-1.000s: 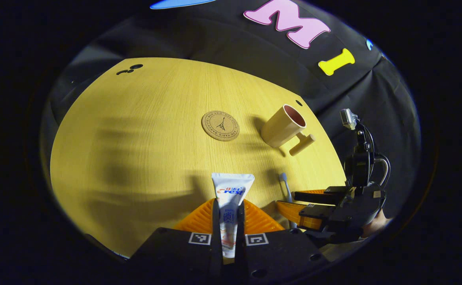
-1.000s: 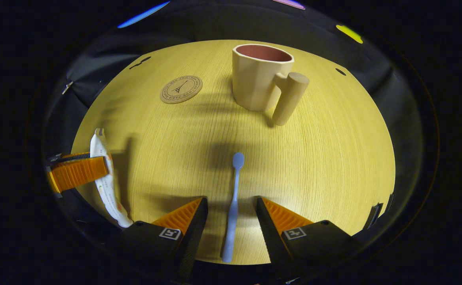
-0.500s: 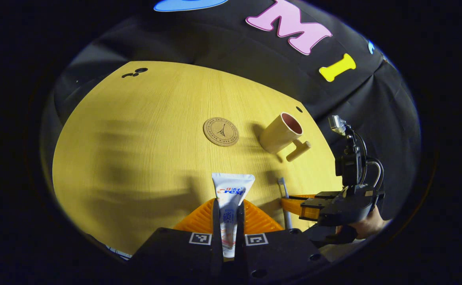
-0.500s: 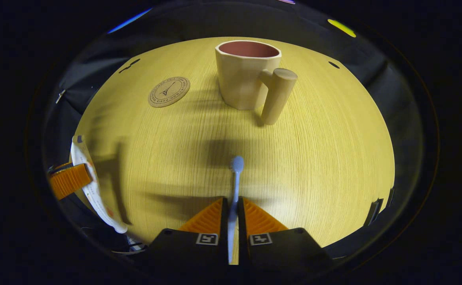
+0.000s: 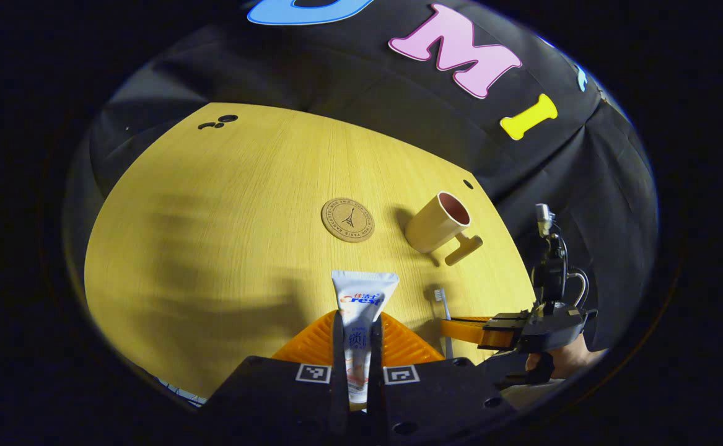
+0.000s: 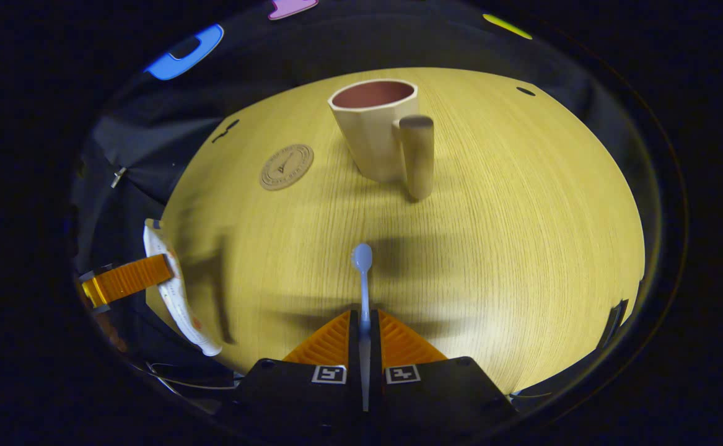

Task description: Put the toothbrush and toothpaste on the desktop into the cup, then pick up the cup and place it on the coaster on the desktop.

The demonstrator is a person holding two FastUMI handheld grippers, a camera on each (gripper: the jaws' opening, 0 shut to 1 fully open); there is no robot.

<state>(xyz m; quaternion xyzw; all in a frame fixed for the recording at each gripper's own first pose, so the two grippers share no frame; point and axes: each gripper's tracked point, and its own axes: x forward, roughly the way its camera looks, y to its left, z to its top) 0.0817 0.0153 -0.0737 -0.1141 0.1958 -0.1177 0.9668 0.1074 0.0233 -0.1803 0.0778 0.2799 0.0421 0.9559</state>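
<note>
My left gripper (image 5: 357,322) is shut on a white toothpaste tube (image 5: 361,303), held above the yellow wooden desktop (image 5: 225,204). My right gripper (image 6: 364,319) is shut on a pale blue toothbrush (image 6: 362,272), head pointing forward, lifted off the desktop (image 6: 510,204). The beige cup (image 6: 376,127) with a thick peg handle stands upright ahead of the toothbrush, reddish inside. The round cork coaster (image 6: 286,166) lies to the cup's left. In the left gripper view the cup (image 5: 437,222) and coaster (image 5: 348,219) sit beyond the tube, and the right gripper (image 5: 460,327) holds the toothbrush (image 5: 443,303) at the right.
Black cloth walls surround the desk on all sides. Small dark holes mark the desktop's far left corner (image 5: 220,121) and far right edge (image 5: 468,184). In the right gripper view the left gripper (image 6: 127,280) with the toothpaste tube (image 6: 175,291) hangs over the desk's left edge.
My right gripper closed on the toothbrush and lifted it, turning so the cup's handle now faces it. My left gripper rose slightly, keeping hold of the toothpaste.
</note>
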